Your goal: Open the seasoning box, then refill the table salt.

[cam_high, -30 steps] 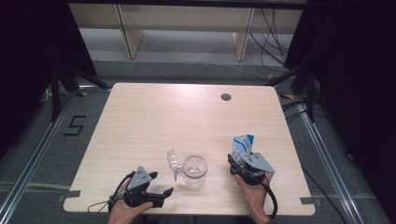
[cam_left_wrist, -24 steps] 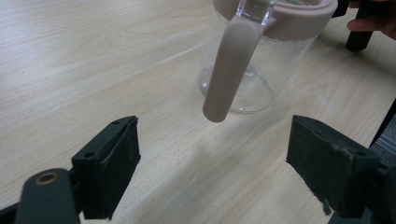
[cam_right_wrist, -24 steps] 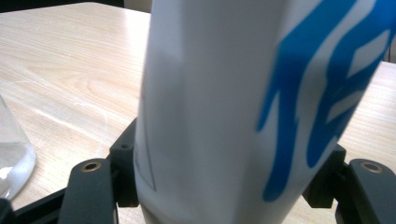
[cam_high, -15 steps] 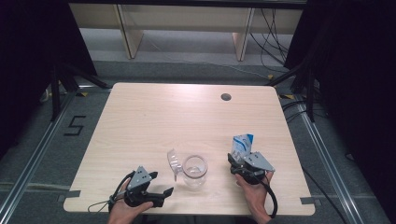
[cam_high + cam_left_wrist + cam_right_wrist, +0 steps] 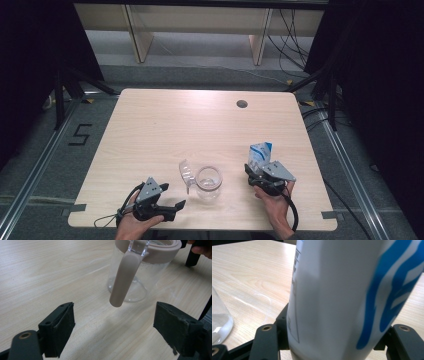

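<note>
Right gripper jaws, just narrowing, clasp the blue-and-white carton — ready to lift toward the glass jar; left gripper gapes wide

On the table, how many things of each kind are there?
Clear glass jar with open lid: 1
White and blue carton: 1
Hand-held gripper: 2, left hand-held gripper and right hand-held gripper
Total: 4

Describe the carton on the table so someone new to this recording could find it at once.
On the pale wooden table, look toward the near right corner, right of the clear glass jar. The carton stands there between the right gripper's jaws. It is the only white box with blue markings and a gabled top.
</note>
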